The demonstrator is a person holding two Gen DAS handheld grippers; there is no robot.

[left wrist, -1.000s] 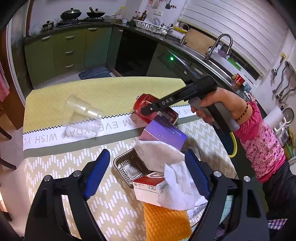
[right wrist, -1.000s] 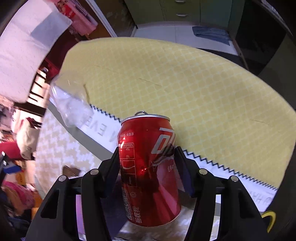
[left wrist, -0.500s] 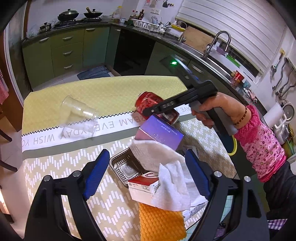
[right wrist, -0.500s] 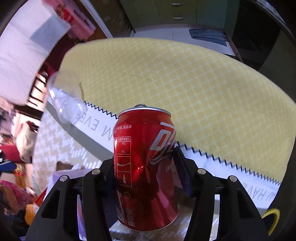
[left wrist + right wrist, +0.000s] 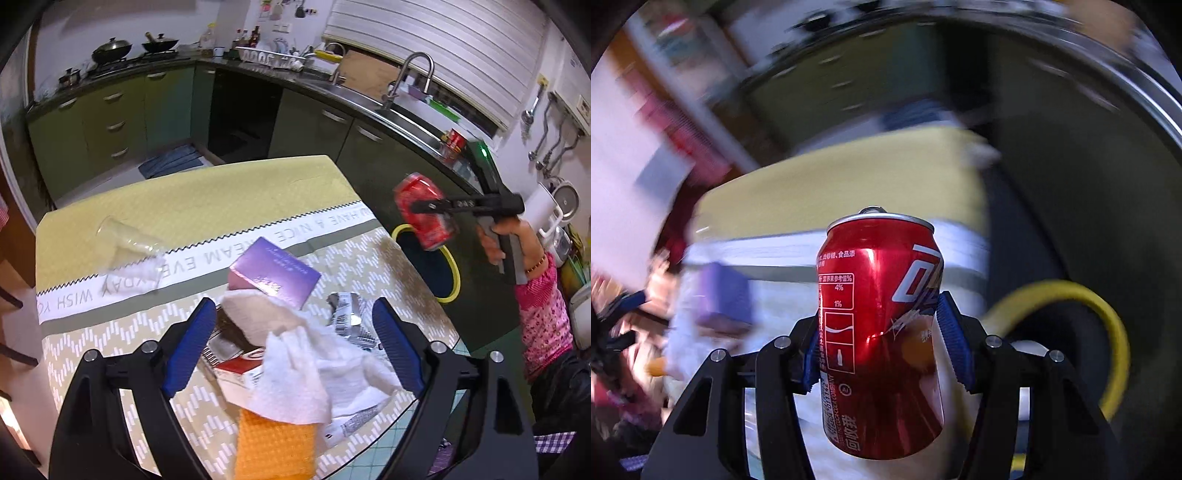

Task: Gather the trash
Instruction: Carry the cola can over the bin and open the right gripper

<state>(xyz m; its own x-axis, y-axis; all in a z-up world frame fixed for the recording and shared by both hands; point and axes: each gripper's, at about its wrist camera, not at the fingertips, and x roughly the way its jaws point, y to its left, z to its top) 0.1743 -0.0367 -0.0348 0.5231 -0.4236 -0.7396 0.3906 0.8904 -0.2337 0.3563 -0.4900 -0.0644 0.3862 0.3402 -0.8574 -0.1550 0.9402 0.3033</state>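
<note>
My right gripper [image 5: 879,347] is shut on a dented red soda can [image 5: 882,325]. In the left wrist view the can [image 5: 424,214] hangs in the air past the table's right edge, above a black bin with a yellow rim [image 5: 452,266]. My left gripper [image 5: 291,343] is open and empty above a pile of trash: white crumpled tissue [image 5: 295,373], a purple box [image 5: 273,273], a red and white carton [image 5: 236,373] and a foil wrapper [image 5: 347,317]. A clear plastic cup [image 5: 125,243] lies on its side at the table's left.
The table [image 5: 207,192] has a yellow and patterned cloth. An orange sponge [image 5: 273,446] lies at its near edge. Green kitchen cabinets [image 5: 110,110] and a sink counter [image 5: 399,110] run behind and to the right. The right wrist view is motion-blurred.
My right gripper has lifted the red can off the table and carried it right, to above the yellow-rimmed bin. My left gripper has stayed open over the pile.
</note>
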